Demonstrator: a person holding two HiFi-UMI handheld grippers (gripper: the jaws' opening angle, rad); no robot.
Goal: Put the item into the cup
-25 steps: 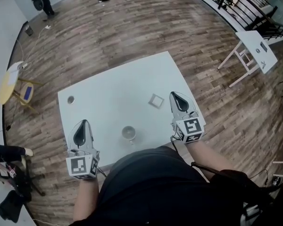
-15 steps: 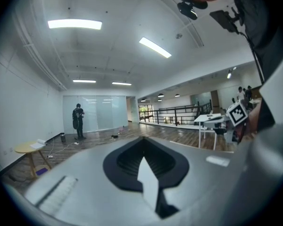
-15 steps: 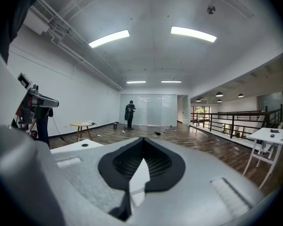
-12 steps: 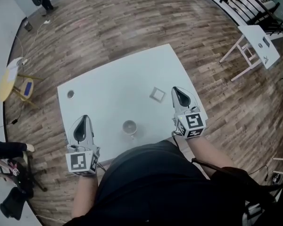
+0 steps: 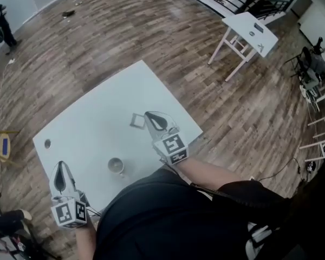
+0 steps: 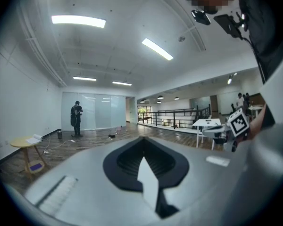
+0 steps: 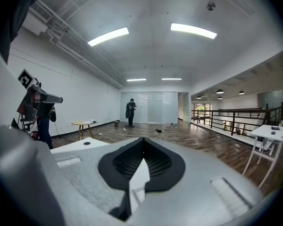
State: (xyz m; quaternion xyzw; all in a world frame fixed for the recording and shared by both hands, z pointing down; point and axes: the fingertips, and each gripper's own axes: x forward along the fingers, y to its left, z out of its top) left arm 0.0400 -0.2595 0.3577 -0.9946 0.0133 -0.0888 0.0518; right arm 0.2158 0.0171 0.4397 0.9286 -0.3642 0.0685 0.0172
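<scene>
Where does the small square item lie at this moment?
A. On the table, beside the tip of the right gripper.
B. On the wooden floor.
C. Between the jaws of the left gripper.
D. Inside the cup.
A: the square item lies flat on the table, close beside the right gripper, and apart from the cup.

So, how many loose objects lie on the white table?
3: cup near the front edge, square item beyond it, small round thing at left corner. More may be hidden.
</scene>
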